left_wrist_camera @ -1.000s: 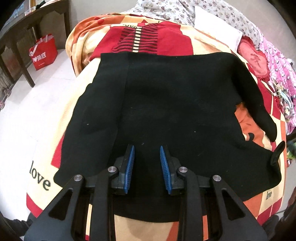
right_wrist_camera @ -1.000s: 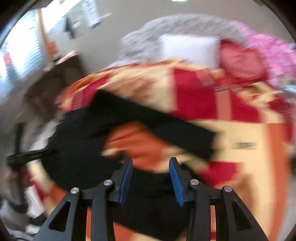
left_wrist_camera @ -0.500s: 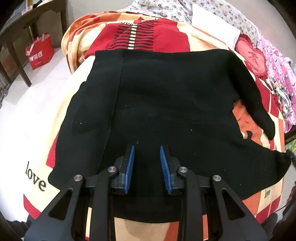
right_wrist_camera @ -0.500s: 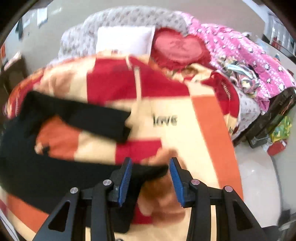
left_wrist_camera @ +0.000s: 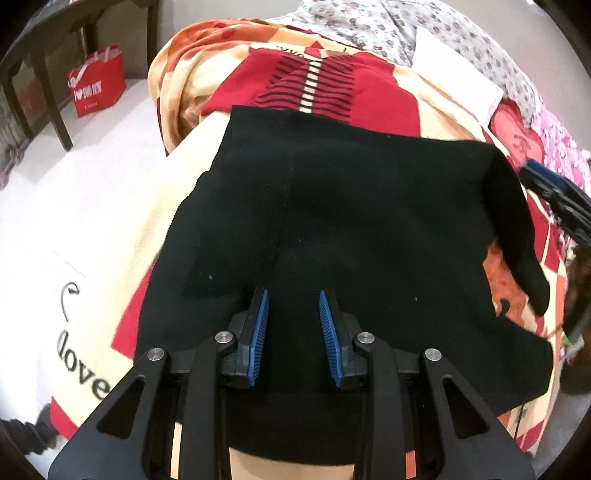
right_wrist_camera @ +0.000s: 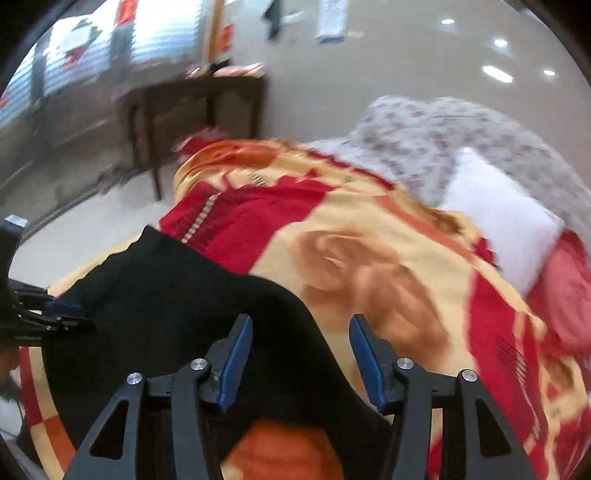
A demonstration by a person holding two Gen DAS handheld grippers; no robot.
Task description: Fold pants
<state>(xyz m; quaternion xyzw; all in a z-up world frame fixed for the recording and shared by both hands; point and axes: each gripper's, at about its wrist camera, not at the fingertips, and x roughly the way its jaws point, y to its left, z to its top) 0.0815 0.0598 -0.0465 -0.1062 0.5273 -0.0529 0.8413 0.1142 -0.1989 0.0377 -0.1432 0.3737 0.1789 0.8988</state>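
Black pants (left_wrist_camera: 369, 221) lie spread flat on a red, orange and cream blanket (left_wrist_camera: 110, 280) on a bed. My left gripper (left_wrist_camera: 291, 314) hovers open and empty over the near part of the pants. In the blurred right wrist view, my right gripper (right_wrist_camera: 301, 350) is open and empty above the pants' right edge (right_wrist_camera: 207, 306), where one leg curves toward me. The right gripper also shows at the right edge of the left wrist view (left_wrist_camera: 557, 199). The left gripper shows at the left edge of the right wrist view (right_wrist_camera: 44, 317).
A white pillow (left_wrist_camera: 458, 77) and a floral quilt (left_wrist_camera: 369, 29) lie at the head of the bed. A red heart cushion (left_wrist_camera: 517, 122) and pink bedding (left_wrist_camera: 565, 147) sit at the right. A dark wooden table (left_wrist_camera: 48, 62) and red bag (left_wrist_camera: 98, 85) stand on the floor at left.
My right gripper has swung back left toward the pants and opened wider. My left gripper has moved slightly closer over the pants. The pants lie as before.
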